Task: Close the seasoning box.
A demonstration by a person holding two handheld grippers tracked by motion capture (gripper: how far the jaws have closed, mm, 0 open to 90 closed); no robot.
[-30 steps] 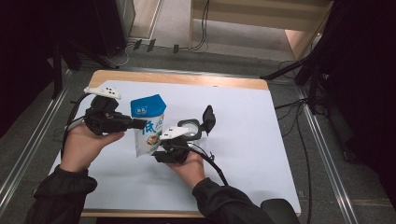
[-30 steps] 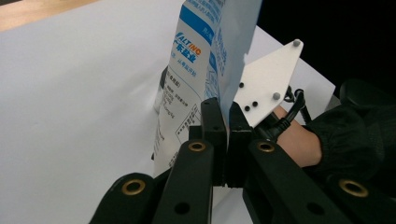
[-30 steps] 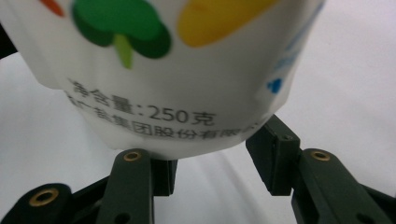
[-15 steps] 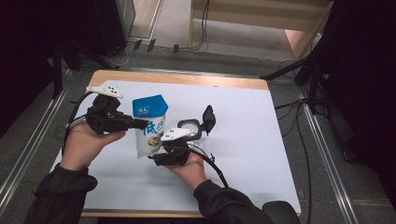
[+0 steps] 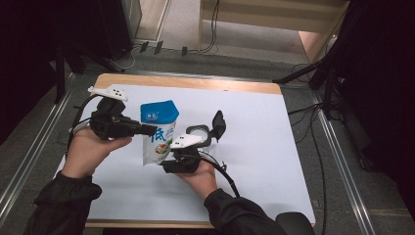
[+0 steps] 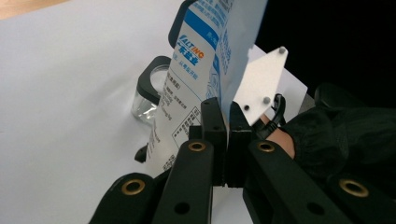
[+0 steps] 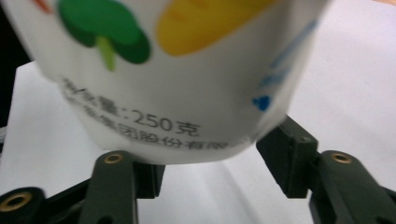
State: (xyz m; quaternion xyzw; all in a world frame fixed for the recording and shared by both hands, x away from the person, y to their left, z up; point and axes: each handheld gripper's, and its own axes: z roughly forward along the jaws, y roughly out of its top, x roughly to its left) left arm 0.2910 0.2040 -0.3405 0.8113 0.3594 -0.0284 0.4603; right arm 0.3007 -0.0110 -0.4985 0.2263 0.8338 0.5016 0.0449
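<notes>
A white and blue salt pouch point(image 5: 157, 132) stands upright on the white mat point(image 5: 254, 147). My left gripper point(image 5: 149, 130) is shut on its side edge; in the left gripper view the jaws point(image 6: 227, 135) pinch the thin edge of the pouch point(image 6: 198, 56). From the near side my right gripper point(image 5: 165, 160) reaches the pouch's bottom. Its jaws have just been closing, and in the right gripper view point(image 7: 215, 163) the pouch's base point(image 7: 187, 93) sits between them, touching both pads.
A small glass jar point(image 5: 197, 133) with its black flip lid point(image 5: 218, 125) open stands just right of the pouch, also in the left gripper view point(image 6: 147, 95). The mat covers a wooden table point(image 5: 186, 82). Cables trail from both grippers.
</notes>
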